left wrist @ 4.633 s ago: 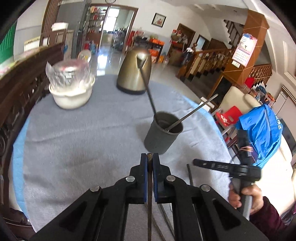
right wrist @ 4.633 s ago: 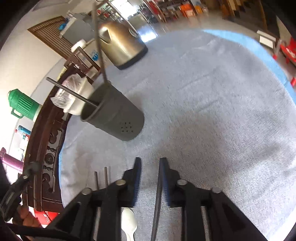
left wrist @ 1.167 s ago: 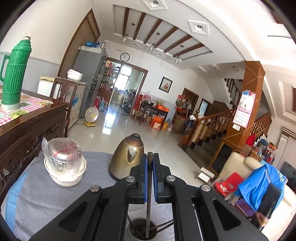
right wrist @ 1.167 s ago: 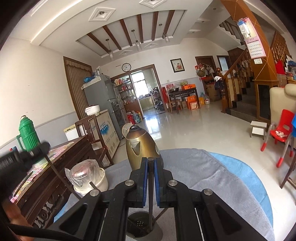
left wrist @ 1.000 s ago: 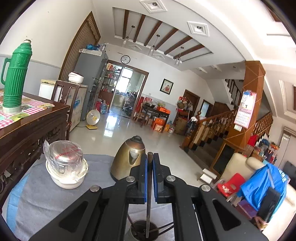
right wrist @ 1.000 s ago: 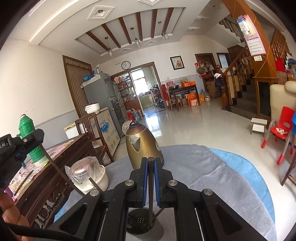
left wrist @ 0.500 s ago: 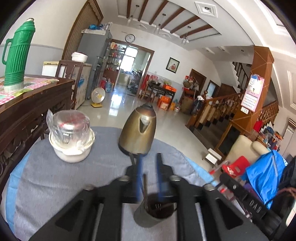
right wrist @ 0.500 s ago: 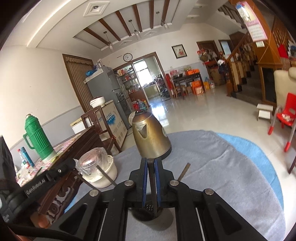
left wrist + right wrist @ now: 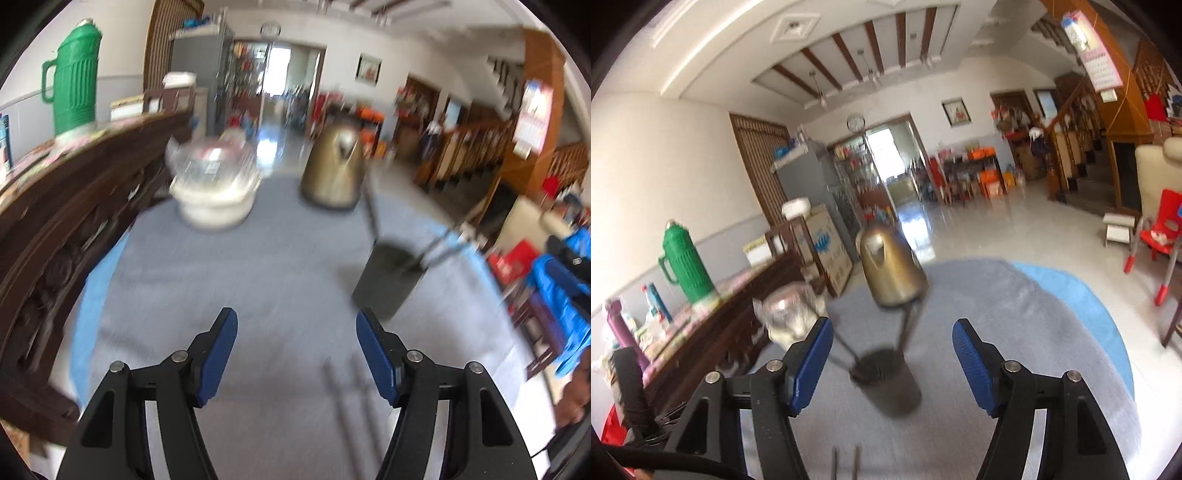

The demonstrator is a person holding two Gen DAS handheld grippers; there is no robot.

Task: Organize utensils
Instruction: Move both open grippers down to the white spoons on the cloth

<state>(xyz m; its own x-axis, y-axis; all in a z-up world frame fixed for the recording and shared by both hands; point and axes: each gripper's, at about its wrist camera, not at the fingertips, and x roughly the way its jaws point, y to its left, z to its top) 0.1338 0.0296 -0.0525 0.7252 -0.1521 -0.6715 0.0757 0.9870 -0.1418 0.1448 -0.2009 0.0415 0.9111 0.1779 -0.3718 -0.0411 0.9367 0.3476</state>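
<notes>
A dark grey utensil cup (image 9: 388, 280) stands on the grey tablecloth (image 9: 240, 280) with several thin dark utensils (image 9: 371, 214) leaning out of it. It also shows in the right wrist view (image 9: 888, 384). My left gripper (image 9: 295, 345) is open and empty, back from the cup and to its left. My right gripper (image 9: 892, 358) is open and empty, above and just behind the cup. Loose thin utensils (image 9: 347, 398) lie on the cloth near me; their ends show in the right wrist view (image 9: 846, 461). Both views are blurred.
A brass kettle (image 9: 332, 170) and a white bowl under a clear lid (image 9: 214, 188) stand at the far side of the table. A dark carved wooden sideboard (image 9: 55, 221) with a green thermos (image 9: 74, 77) runs along the left. The right gripper's black body (image 9: 569, 273) shows at the right edge.
Both grippers have opened and let go of the thin utensils they held over the cup. The utensils now stand in the cup. Both grippers have pulled back from it.
</notes>
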